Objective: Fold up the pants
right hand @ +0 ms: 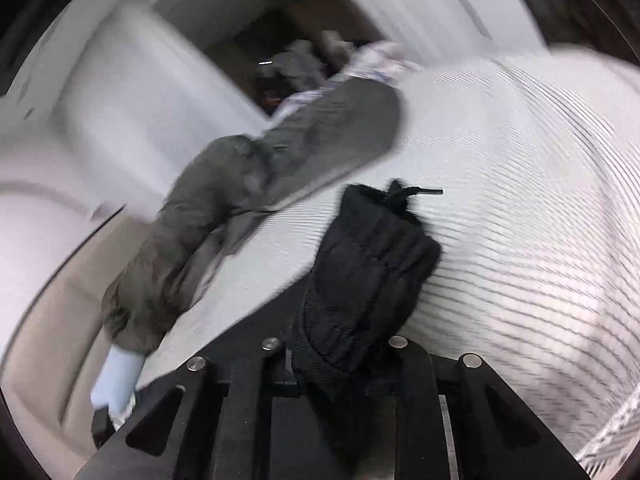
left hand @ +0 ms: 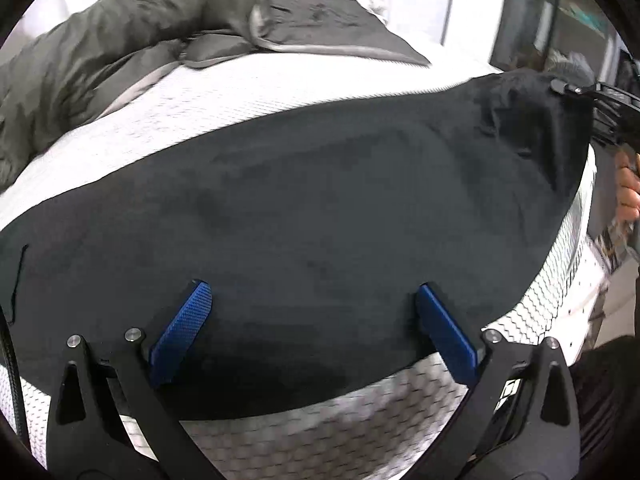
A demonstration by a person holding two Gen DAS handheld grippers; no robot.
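Black pants (left hand: 320,208) lie spread across the white patterned mattress (left hand: 200,112). My left gripper (left hand: 316,328) is open, its blue pads (left hand: 182,332) wide apart just above the near edge of the pants. My right gripper (right hand: 340,356) is shut on a bunched end of the pants (right hand: 368,264), with the drawstring (right hand: 424,192) sticking out beyond it. In the left wrist view the right gripper (left hand: 576,90) shows at the far right, pinching the raised end of the pants. The right wrist view is blurred by motion.
A grey-green quilt (left hand: 120,40) is heaped along the far left of the mattress and shows in the right wrist view (right hand: 240,200). A dark pillow (left hand: 332,24) lies at the back. The mattress edge (left hand: 568,280) drops off at right. White walls surround the bed.
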